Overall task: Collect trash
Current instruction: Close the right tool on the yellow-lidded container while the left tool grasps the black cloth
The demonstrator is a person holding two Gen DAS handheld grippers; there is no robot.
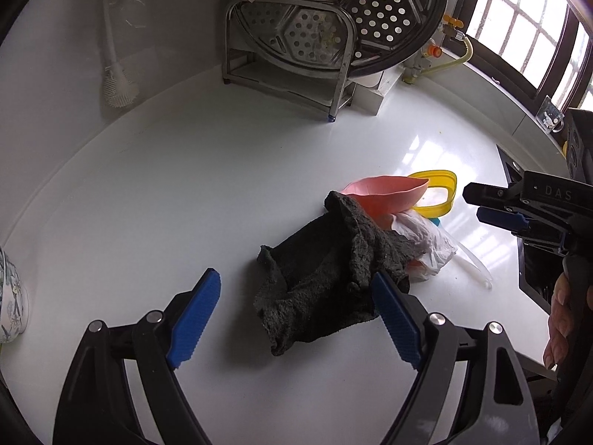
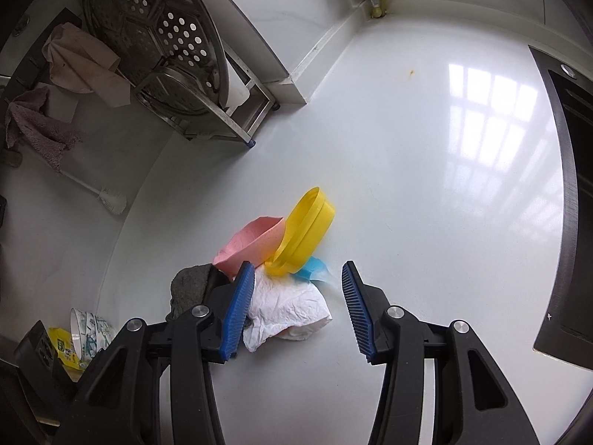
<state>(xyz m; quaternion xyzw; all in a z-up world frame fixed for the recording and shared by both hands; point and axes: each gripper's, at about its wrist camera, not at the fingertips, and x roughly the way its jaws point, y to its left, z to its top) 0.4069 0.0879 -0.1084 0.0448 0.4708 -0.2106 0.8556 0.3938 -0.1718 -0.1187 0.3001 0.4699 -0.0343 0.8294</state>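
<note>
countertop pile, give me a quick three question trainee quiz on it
1. True or false: the left tongs are closed on the dark cloth.
2. Which item leans on the pink bowl? A) yellow lid B) brush C) steamer tray
3. Fill in: the crumpled white wrapper lies between the dark cloth and the ____ piece.

Key: 1 false, both the left and the right tongs are open and empty; 2 A; 3 blue.
</note>
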